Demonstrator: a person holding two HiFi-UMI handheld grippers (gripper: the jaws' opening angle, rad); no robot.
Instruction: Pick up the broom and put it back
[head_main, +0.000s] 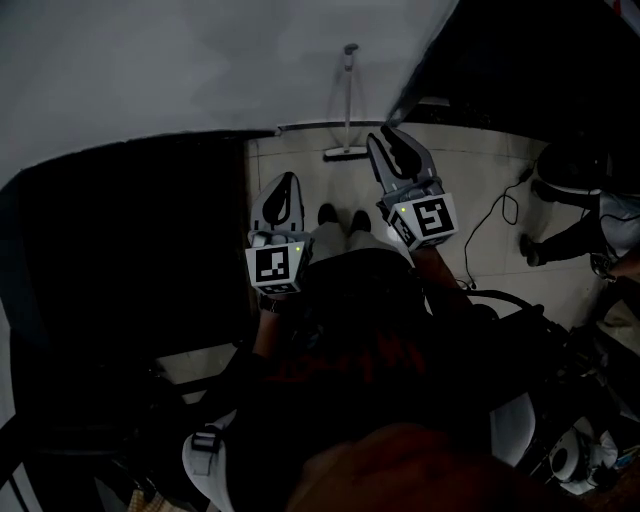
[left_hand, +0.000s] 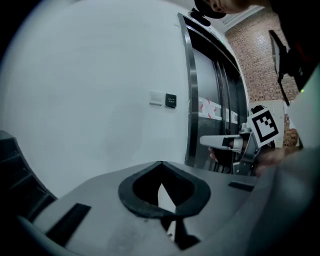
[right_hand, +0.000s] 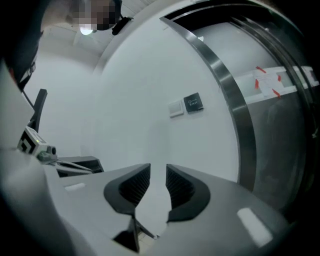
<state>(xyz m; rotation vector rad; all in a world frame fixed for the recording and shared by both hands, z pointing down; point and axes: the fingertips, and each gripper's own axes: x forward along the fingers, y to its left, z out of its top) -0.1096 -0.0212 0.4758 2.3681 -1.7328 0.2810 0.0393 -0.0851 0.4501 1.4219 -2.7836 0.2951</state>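
The broom (head_main: 348, 100) leans upright against the white wall, its flat head (head_main: 345, 153) on the tiled floor. It does not show in either gripper view. My left gripper (head_main: 289, 183) is held out over the floor, below and left of the broom head, its jaws together with nothing in them (left_hand: 160, 166). My right gripper (head_main: 388, 138) reaches further, just right of the broom head and apart from it. Its pads (right_hand: 134, 186) stand a narrow gap apart, with only the wall seen between them (right_hand: 158, 172). Neither gripper touches the broom.
A steel door frame (left_hand: 189, 100) and lift doors stand right of the white wall, with a switch plate (right_hand: 186, 105) on it. A dark panel (head_main: 130, 250) fills the left. A person (head_main: 590, 225) crouches at the right by a cable (head_main: 490, 225). Chairs and gear crowd the bottom.
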